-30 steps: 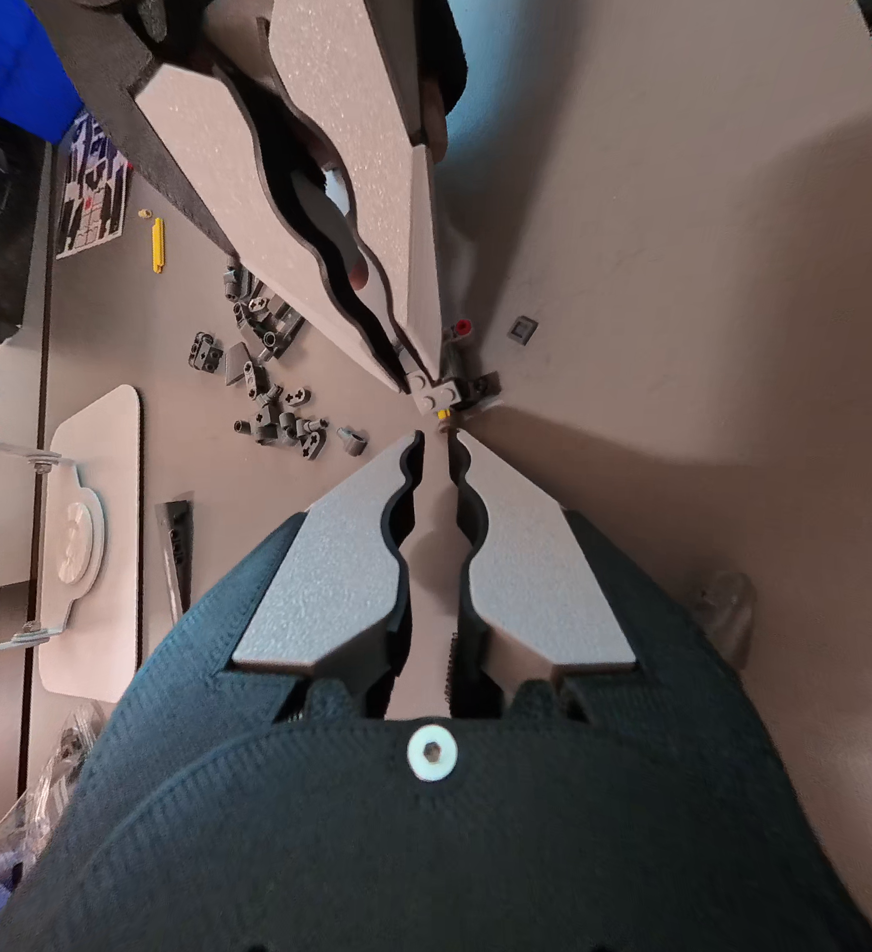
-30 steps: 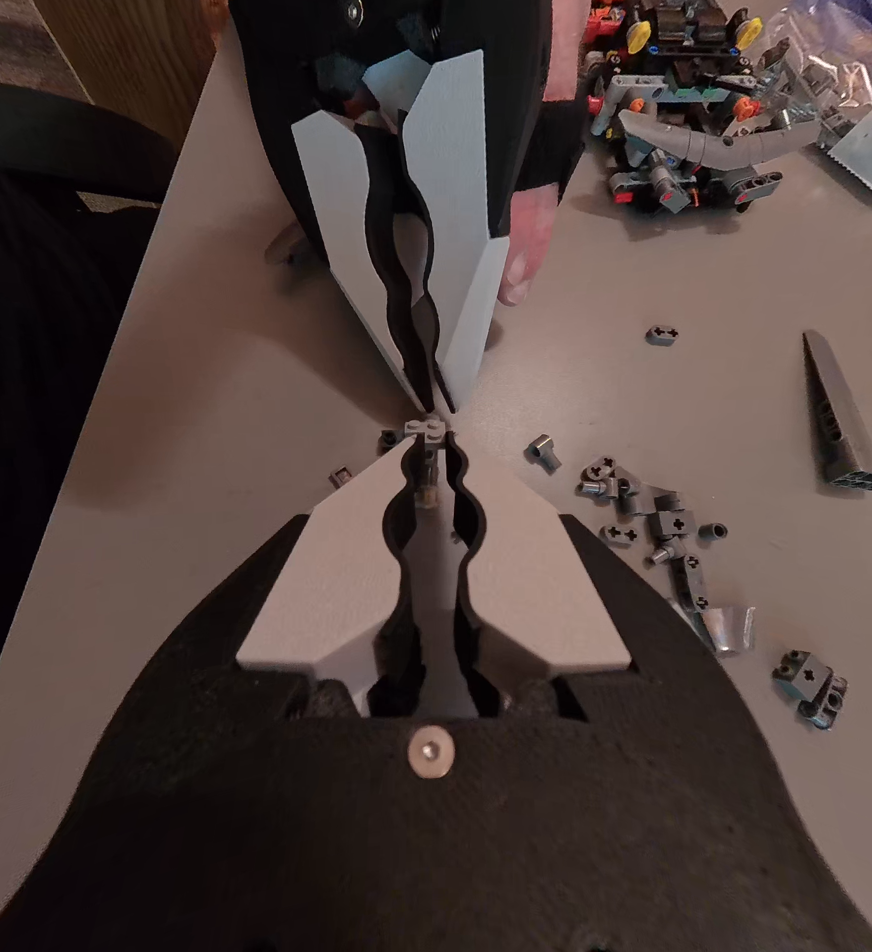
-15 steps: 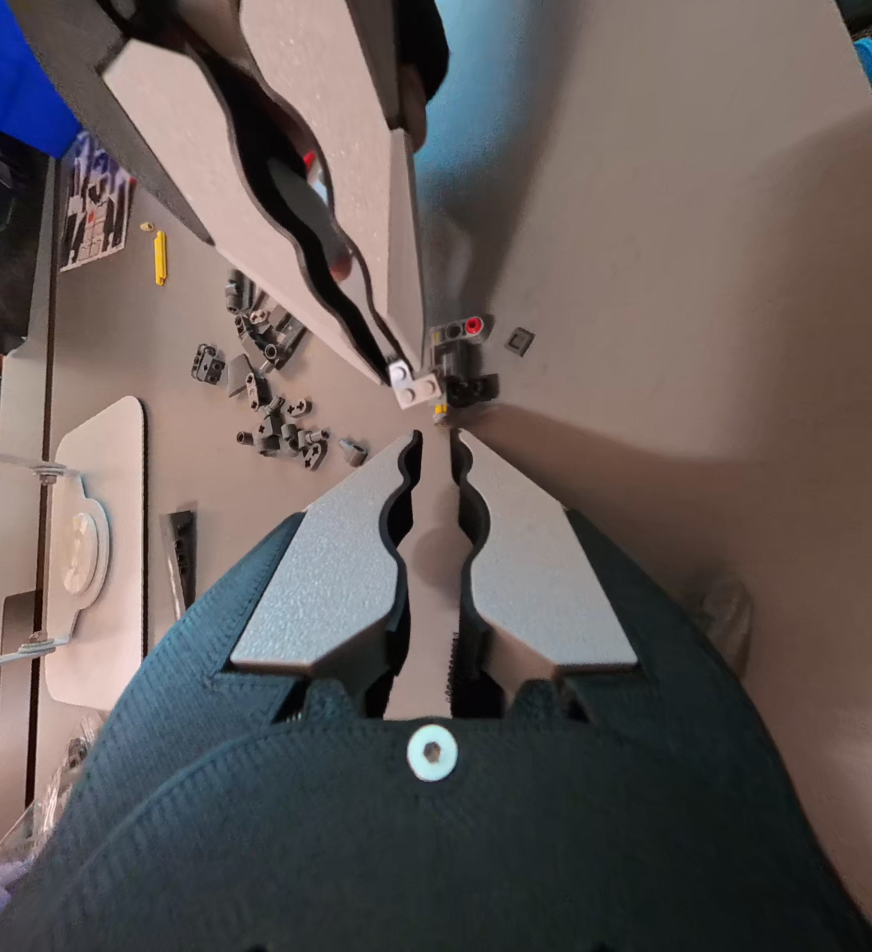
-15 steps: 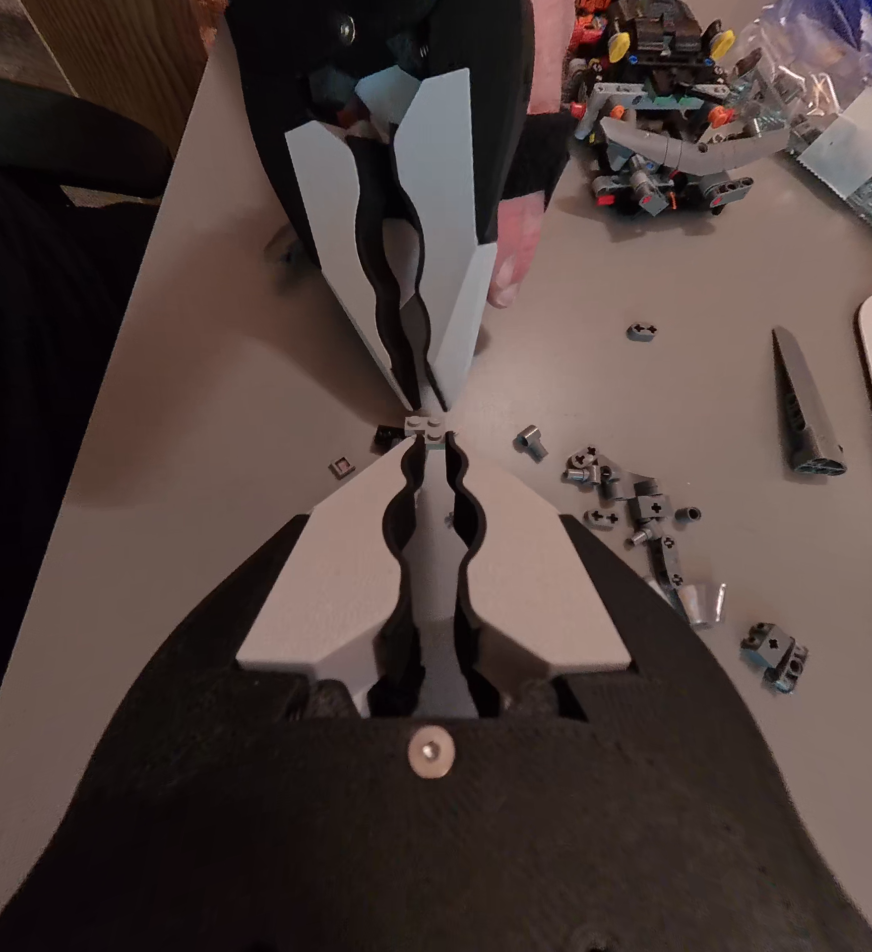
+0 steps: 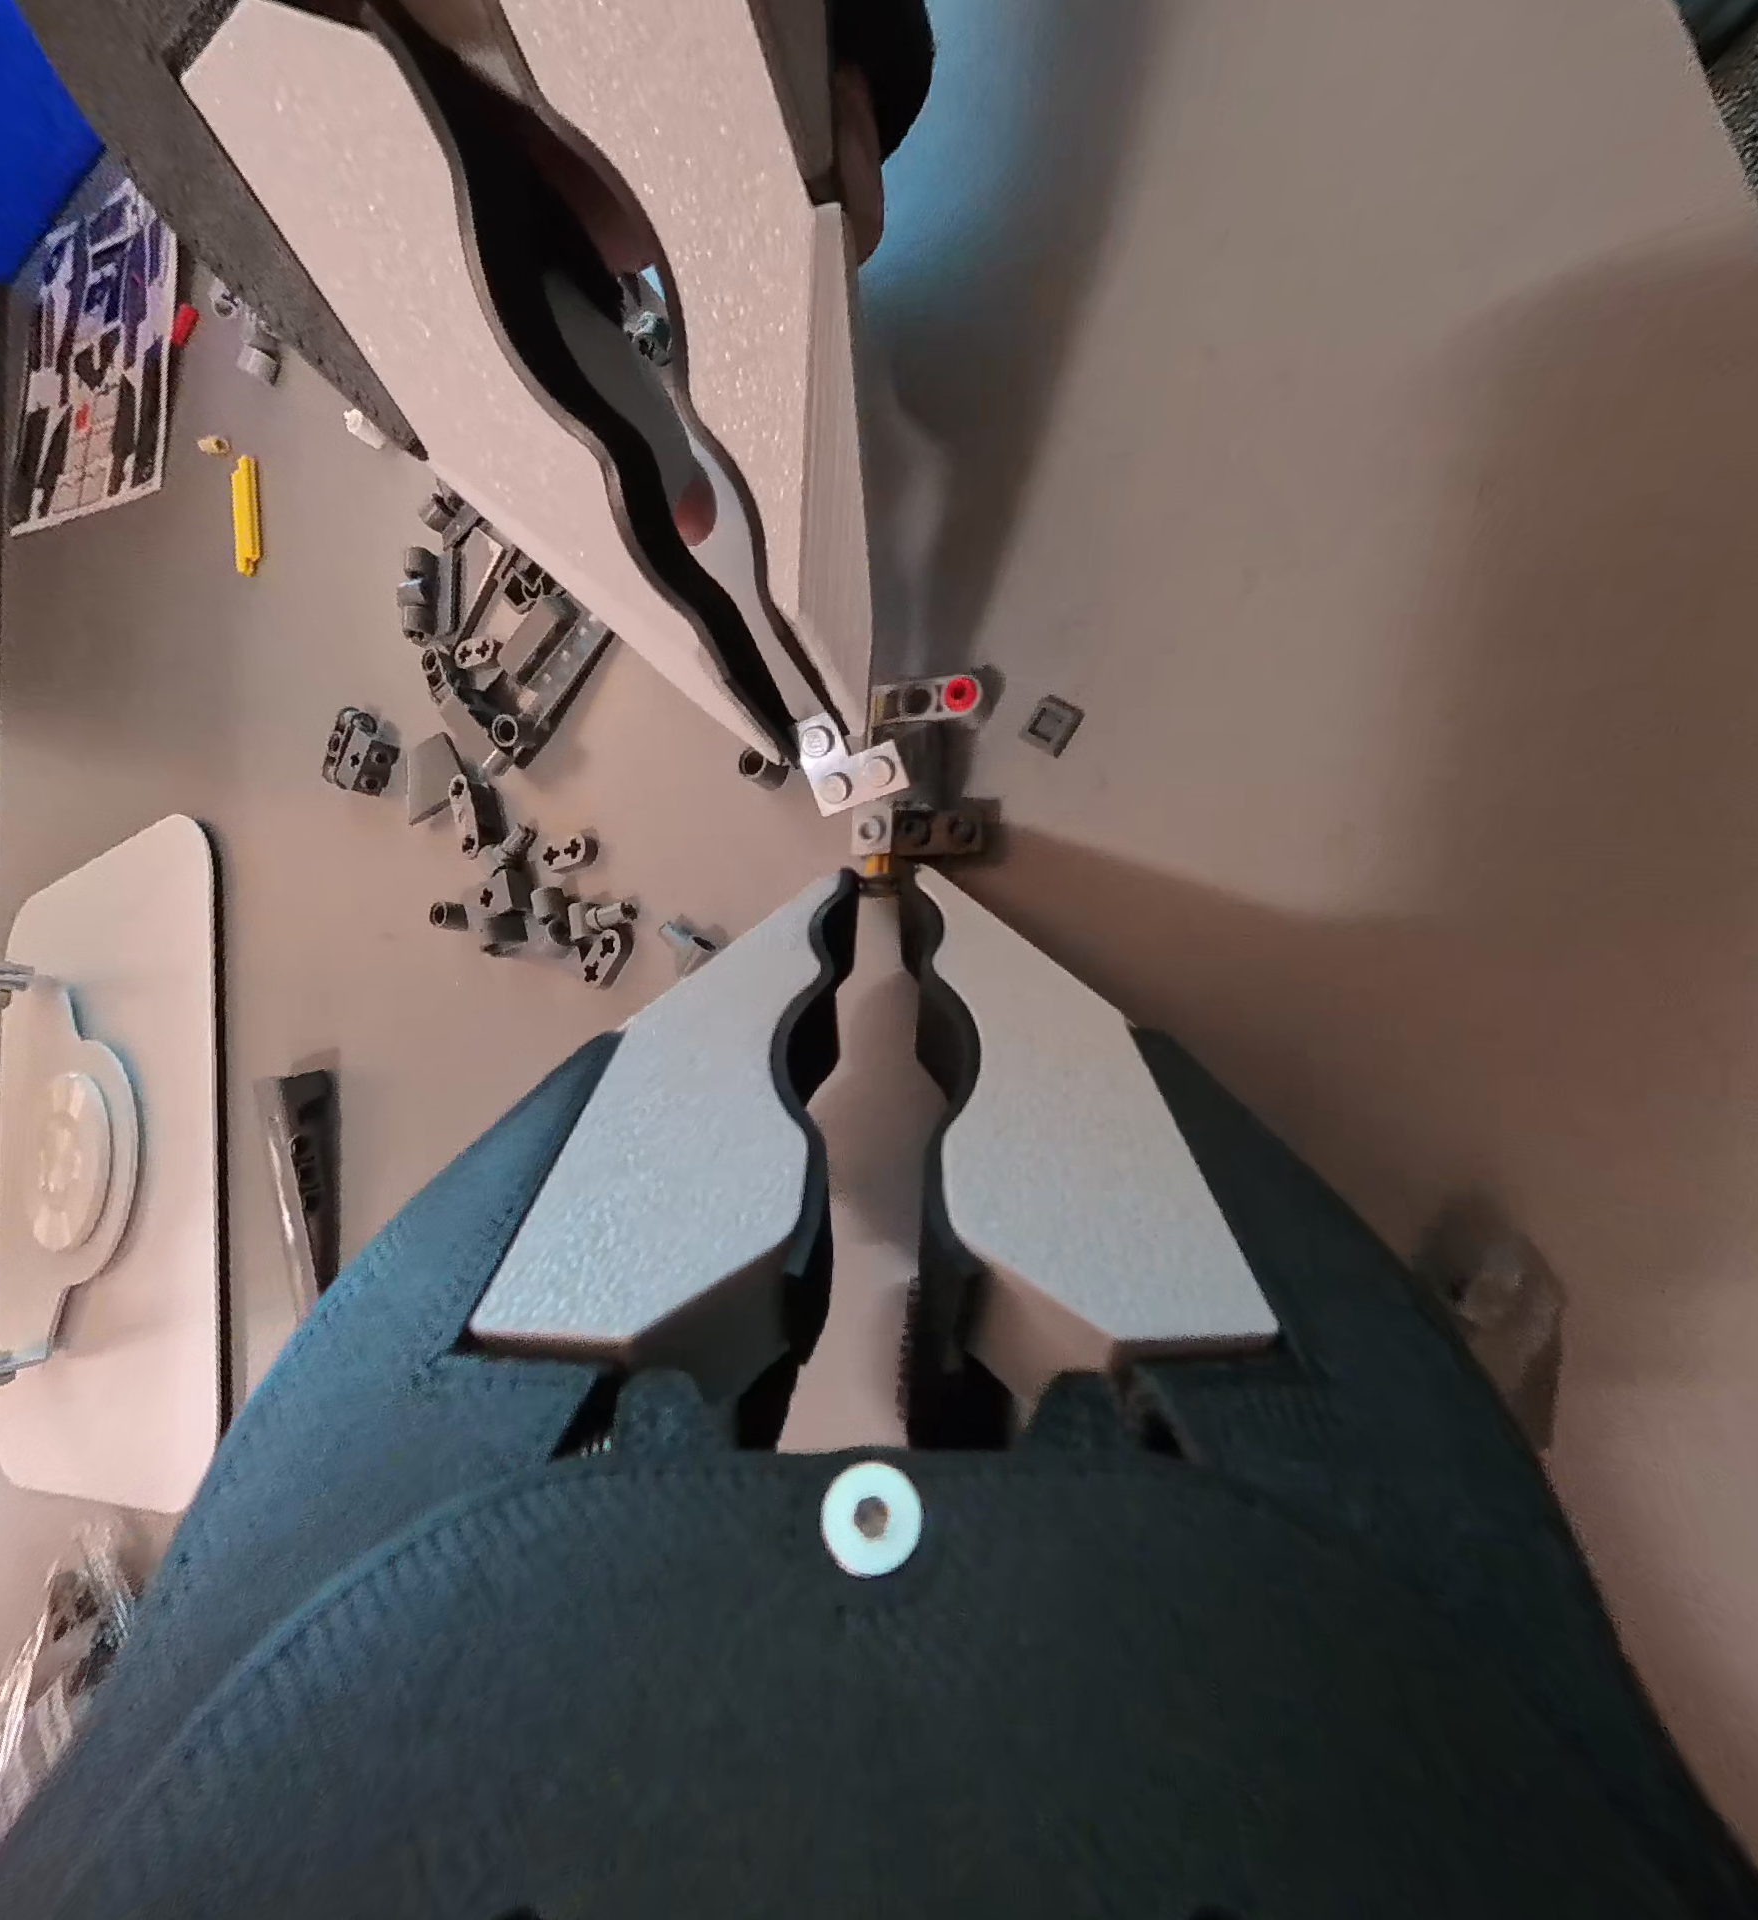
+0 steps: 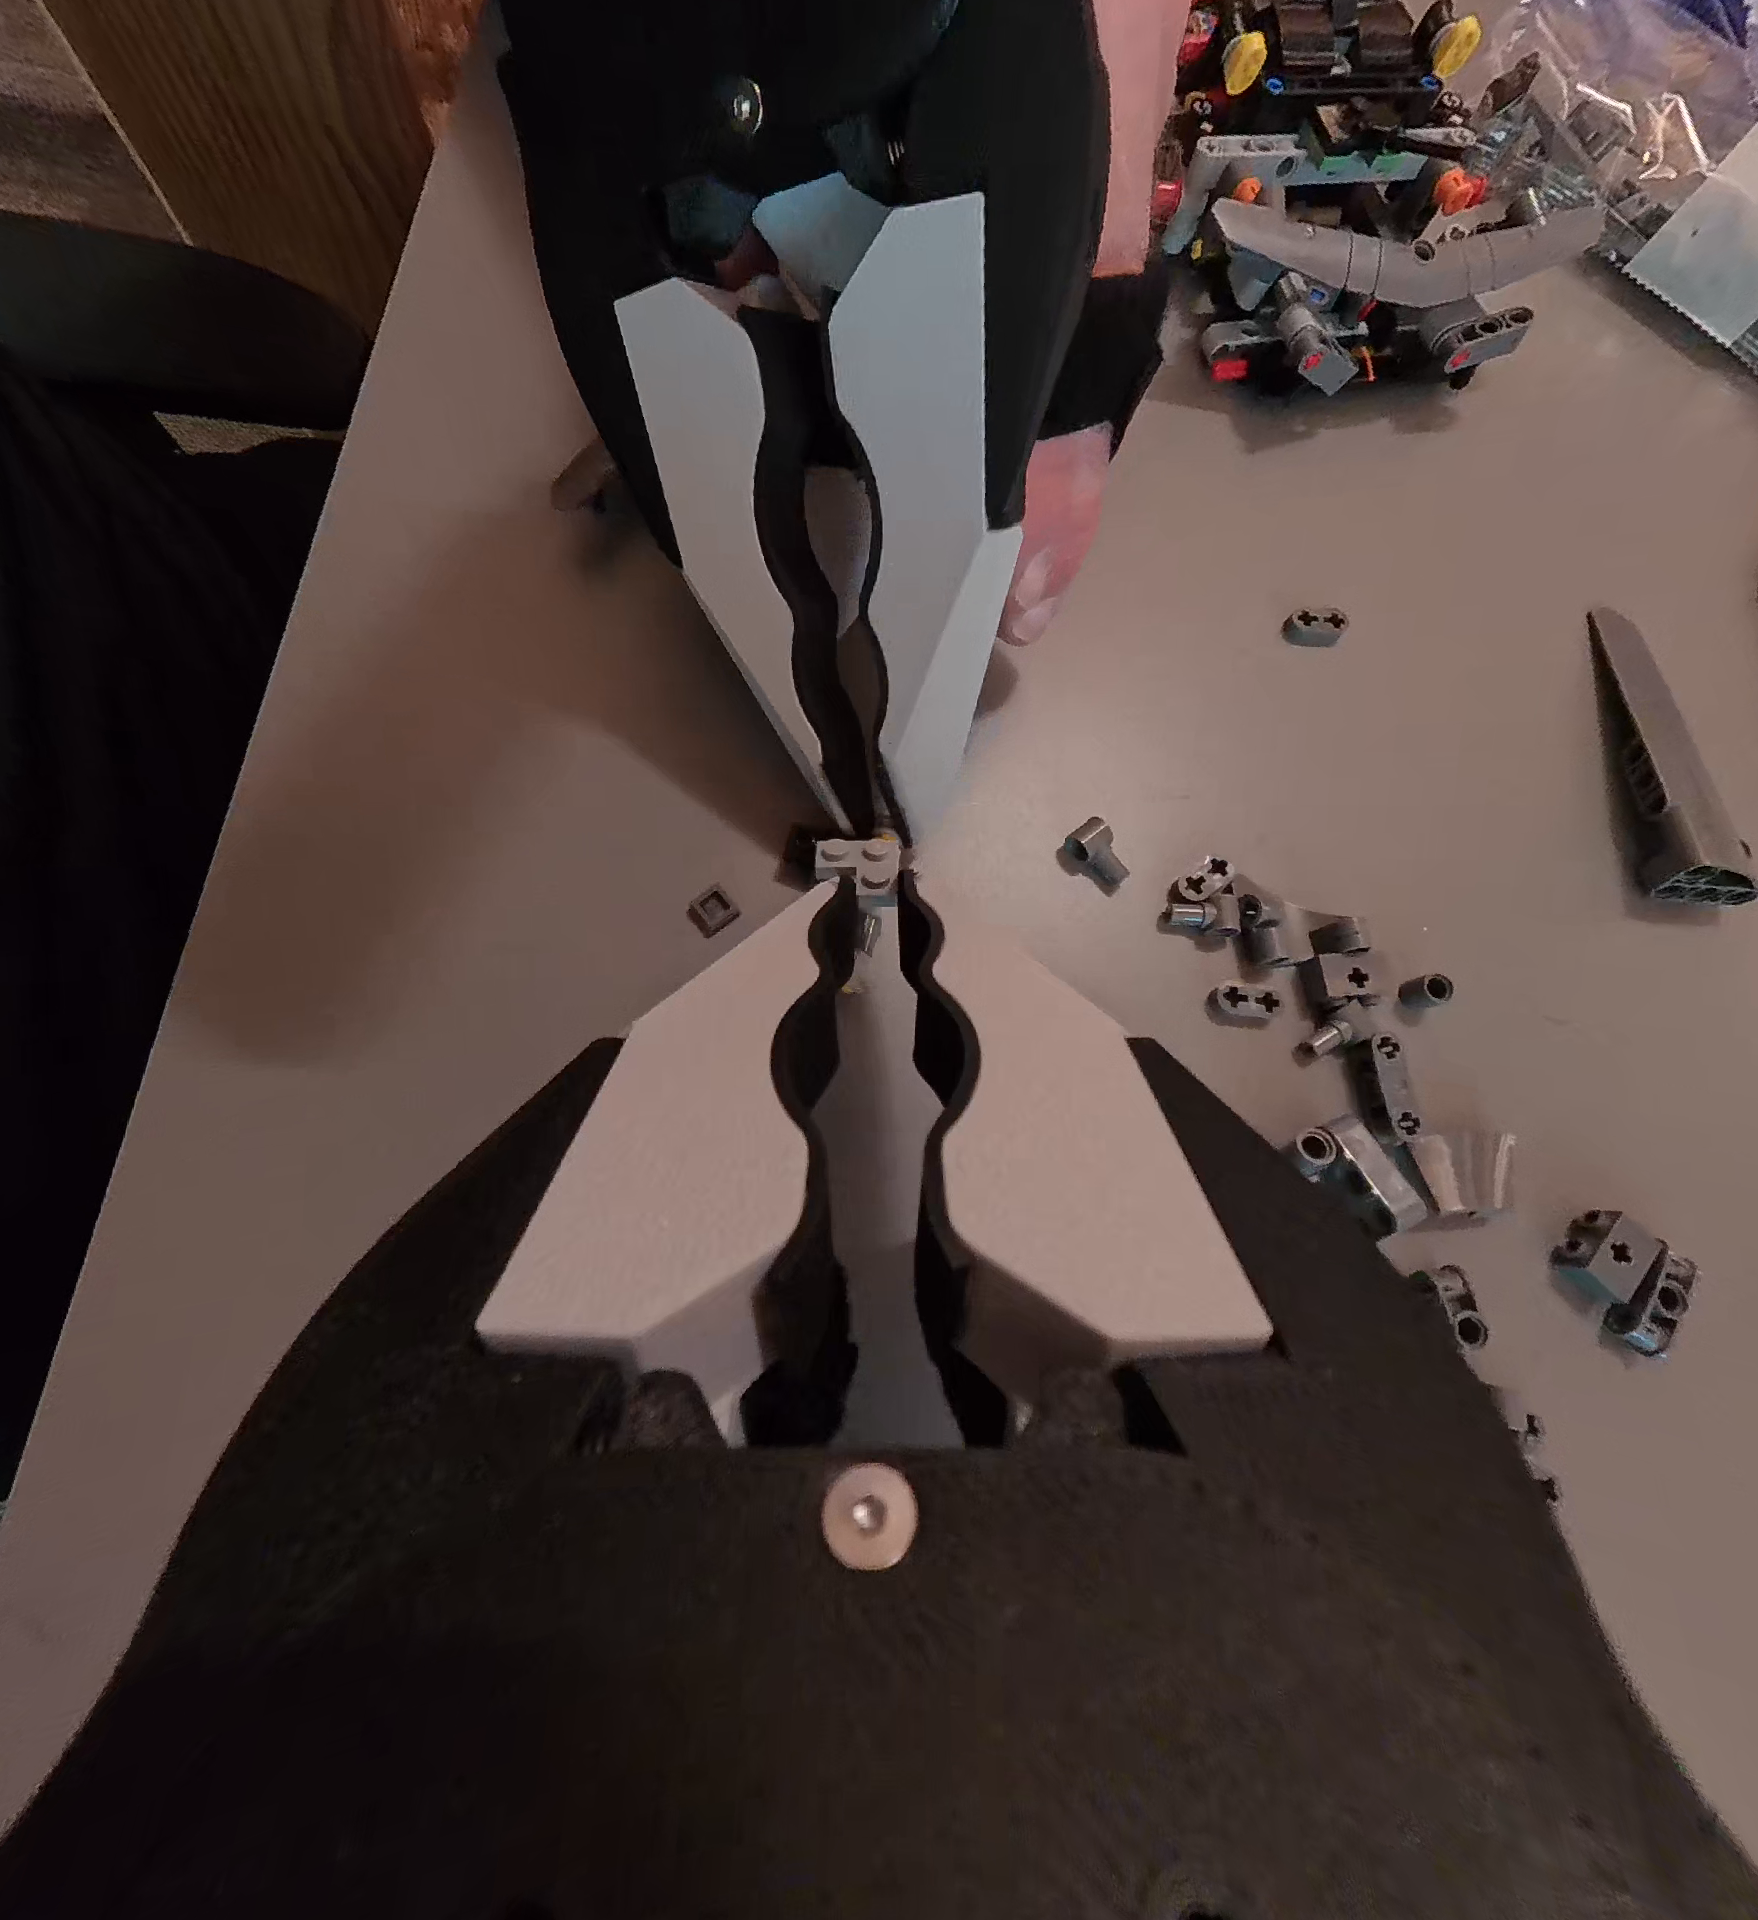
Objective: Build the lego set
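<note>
Left wrist view: the left gripper (image 5: 880,888) had its fingers nearly together, nipping the yellow peg (image 5: 880,871) that stuck out of a small dark grey assembly (image 5: 942,831) just above the worktop (image 5: 1270,520). The right gripper (image 5: 833,732) reached in from above, its fingers pinched on one corner of a light grey corner plate (image 5: 849,774). The plate lay over the assembly's near end, though whether it sat pressed onto the studs could not be told. A small square tile (image 5: 1051,724) lay just beside the assembly, loose grey pieces (image 5: 522,904) were scattered well to the left, and a yellow beam (image 5: 245,514) lay farther off. Right wrist view: the right gripper (image 6: 870,899) showed the same plate (image 6: 859,860) clamped at its fingertips, with the left gripper (image 6: 875,821) meeting it tip to tip from the far side. The tile (image 6: 714,911) sat to the left, the loose pieces (image 6: 1311,987) and a tapered dark panel (image 6: 1664,769) to the right, and a half-built model (image 6: 1374,239) stood at the back. Both holds looked slight — a peg on one side, a plate corner on the other — so keeping the plate level and the peg from twisting would seem to matter most.
</note>
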A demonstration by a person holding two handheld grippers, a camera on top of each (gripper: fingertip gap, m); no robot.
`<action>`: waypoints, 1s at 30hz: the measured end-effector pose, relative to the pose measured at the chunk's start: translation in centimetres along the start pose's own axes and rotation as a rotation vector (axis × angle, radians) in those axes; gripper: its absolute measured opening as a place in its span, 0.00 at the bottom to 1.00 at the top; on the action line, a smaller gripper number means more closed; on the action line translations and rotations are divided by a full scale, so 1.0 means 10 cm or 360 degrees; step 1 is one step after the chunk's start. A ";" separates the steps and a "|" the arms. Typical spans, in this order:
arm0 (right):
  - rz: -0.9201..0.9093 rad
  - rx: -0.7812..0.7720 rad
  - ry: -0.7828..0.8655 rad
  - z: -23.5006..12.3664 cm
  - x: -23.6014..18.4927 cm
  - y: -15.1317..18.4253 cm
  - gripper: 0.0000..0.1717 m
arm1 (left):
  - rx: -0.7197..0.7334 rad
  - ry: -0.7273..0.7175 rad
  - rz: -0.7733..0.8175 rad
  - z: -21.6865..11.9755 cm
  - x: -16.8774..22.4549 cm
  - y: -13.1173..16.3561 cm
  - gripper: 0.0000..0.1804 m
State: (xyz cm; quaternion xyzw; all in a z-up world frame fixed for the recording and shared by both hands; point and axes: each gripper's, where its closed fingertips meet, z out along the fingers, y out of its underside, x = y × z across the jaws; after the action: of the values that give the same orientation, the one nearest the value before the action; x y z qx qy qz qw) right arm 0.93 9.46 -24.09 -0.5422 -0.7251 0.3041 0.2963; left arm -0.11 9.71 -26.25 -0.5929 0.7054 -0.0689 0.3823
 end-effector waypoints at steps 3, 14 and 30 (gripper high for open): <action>0.0020 0.0006 0.0004 0.00 -0.01 0.00 0.03 | 0.0002 0.0019 0.0004 0.00 0.00 0.00 0.03; 0.0135 -0.0036 0.0082 0.05 0.00 0.01 0.03 | -0.0028 -0.0023 0.0011 0.01 -0.01 0.00 0.03; 0.0051 -0.0291 0.0159 0.06 0.02 0.05 0.03 | -0.0053 -0.0048 0.0057 0.01 -0.01 0.00 0.03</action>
State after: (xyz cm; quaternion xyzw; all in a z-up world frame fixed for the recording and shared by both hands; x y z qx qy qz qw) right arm 0.70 9.66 -24.81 -0.5929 -0.7254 0.2140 0.2765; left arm -0.05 9.83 -26.24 -0.5875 0.7111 -0.0413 0.3841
